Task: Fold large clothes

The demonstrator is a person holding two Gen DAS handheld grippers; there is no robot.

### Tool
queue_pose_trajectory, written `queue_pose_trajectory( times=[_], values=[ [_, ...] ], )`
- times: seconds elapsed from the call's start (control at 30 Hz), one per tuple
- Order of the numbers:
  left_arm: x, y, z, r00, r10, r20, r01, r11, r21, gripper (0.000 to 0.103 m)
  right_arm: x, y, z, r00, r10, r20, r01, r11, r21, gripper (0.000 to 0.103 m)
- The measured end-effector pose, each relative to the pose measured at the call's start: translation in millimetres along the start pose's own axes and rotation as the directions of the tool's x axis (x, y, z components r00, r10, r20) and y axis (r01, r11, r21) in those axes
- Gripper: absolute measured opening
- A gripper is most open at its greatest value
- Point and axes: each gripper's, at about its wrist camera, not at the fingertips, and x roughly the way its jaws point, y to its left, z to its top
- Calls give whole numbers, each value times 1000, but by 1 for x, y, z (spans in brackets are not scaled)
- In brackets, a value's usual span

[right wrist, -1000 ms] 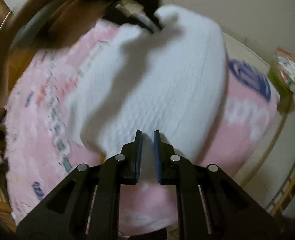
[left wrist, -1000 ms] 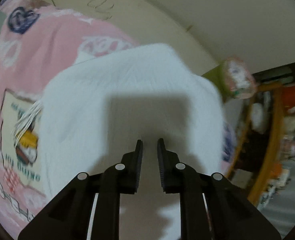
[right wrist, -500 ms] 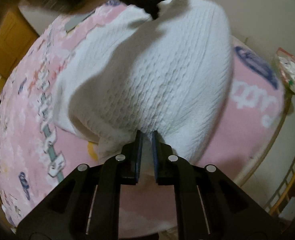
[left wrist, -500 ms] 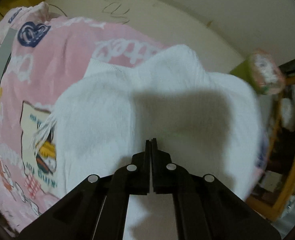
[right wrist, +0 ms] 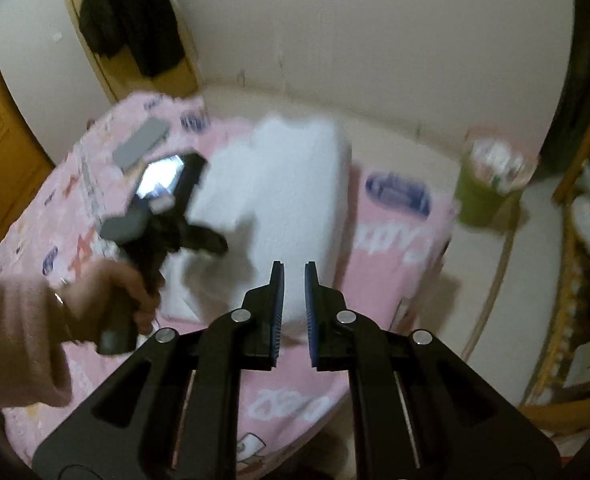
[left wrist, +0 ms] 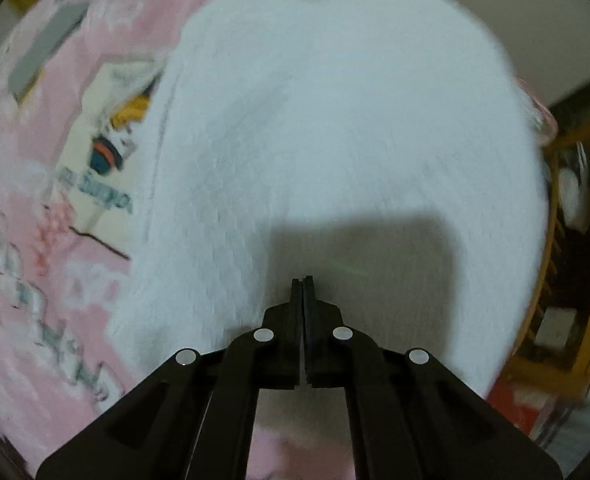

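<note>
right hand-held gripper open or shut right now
Open. In the right wrist view the right hand-held gripper shows a clear gap between its fingers and holds nothing; the white sweater lies beyond it on the pink blanket.

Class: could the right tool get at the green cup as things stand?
Probably yes. The right tool is open and holds nothing, and the green cup stands beyond the pink blanket, with nothing visibly between them.

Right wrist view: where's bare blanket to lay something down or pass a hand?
Free: pink blanket right of the white sweater, toward the green container, and the near strip below the right claw. Crowded: sweater's left side, where the left claw and hand sit, with a grey flat item behind.
</note>
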Motion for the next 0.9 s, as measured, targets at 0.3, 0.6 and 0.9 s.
queue_pose_trajectory(
  times=[0.3,0.6,0.9],
  values=[
    [-236,43,-109,986,-121,112,118,992,33,5,-146,72,54,990,-53,131,58,998,-34,12],
    [-403,61,-187,956,-90,280,66,993,95,75,-204,102,24,994,-107,34,106,994,24,12],
    [-443,63,-233,927,-110,360,92,994,67,90,-239,111,31,995,-91,43,89,995,32,12]
  ],
)
